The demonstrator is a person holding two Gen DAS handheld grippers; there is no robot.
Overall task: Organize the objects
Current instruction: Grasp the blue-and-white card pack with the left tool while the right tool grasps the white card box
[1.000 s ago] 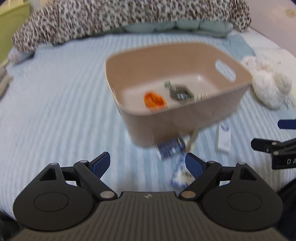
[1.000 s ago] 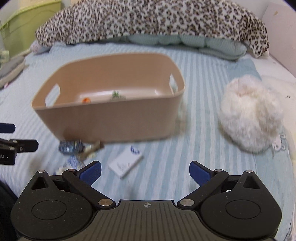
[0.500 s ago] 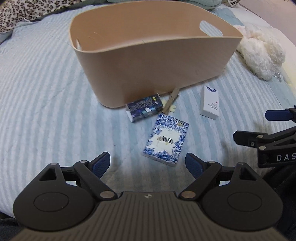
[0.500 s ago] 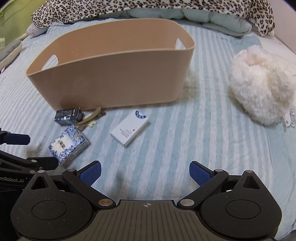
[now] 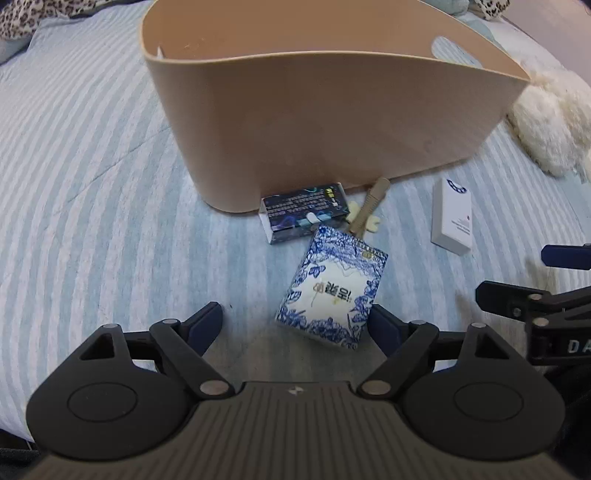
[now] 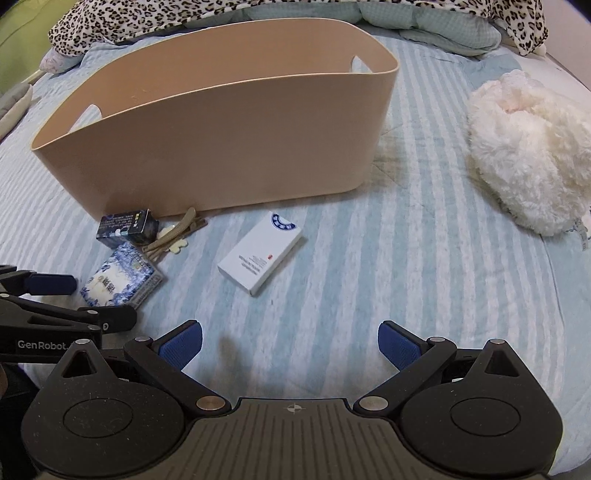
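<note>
A tan bin (image 5: pixel 332 110) (image 6: pixel 229 147) stands on the striped bed. In front of it lie a dark box (image 5: pixel 304 212) (image 6: pixel 125 225), a beige hair clip (image 5: pixel 369 206) (image 6: pixel 173 232), a blue-and-white floral pack (image 5: pixel 332 288) (image 6: pixel 120 277) and a white box (image 5: pixel 452 218) (image 6: pixel 260 253). My left gripper (image 5: pixel 295 325) is open, low over the bed, with the floral pack just ahead of its right finger. My right gripper (image 6: pixel 290 347) is open and empty, short of the white box. The bin's inside is hidden.
A fluffy white plush (image 6: pixel 528 155) (image 5: pixel 550 122) lies on the bed to the right of the bin. A leopard-print blanket (image 6: pixel 258 11) and teal pillows line the far side. The right gripper's fingers (image 5: pixel 517 299) show at the left view's right edge.
Both grippers have dropped lower and moved closer to the items in front of the bin. The floral pack now sits right at my left gripper's fingers. Both stayed open.
</note>
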